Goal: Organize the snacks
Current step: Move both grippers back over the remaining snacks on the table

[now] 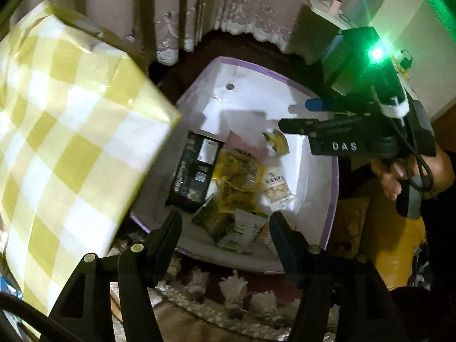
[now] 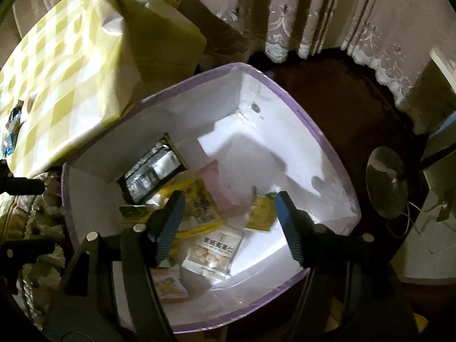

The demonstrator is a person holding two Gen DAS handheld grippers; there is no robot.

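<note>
A white box with a purple rim point(image 1: 256, 65) point(image 2: 313, 119) stands on the floor and holds several snack packets. Among them are a black packet point(image 1: 193, 171) point(image 2: 154, 171), a yellow one point(image 1: 236, 176) point(image 2: 196, 205), a pink one point(image 1: 245, 142) point(image 2: 222, 196) and a clear-and-white nut packet point(image 1: 276, 185) point(image 2: 213, 250). A small yellow packet point(image 1: 275, 141) point(image 2: 260, 213) looks blurred. My left gripper point(image 1: 225, 219) hangs open over the box's near side, its pads touching nothing. My right gripper point(image 2: 229, 199) point(image 1: 295, 114) is open above the box too, held by a hand point(image 1: 390, 176).
A table under a yellow-and-white checked cloth point(image 1: 71, 128) point(image 2: 71, 71) stands close against the box's left side. Lace-edged curtains point(image 1: 242, 22) hang behind. A fringed rug point(image 1: 228, 290) lies in front. A round metal disc point(image 2: 384, 182) sits to the right of the box.
</note>
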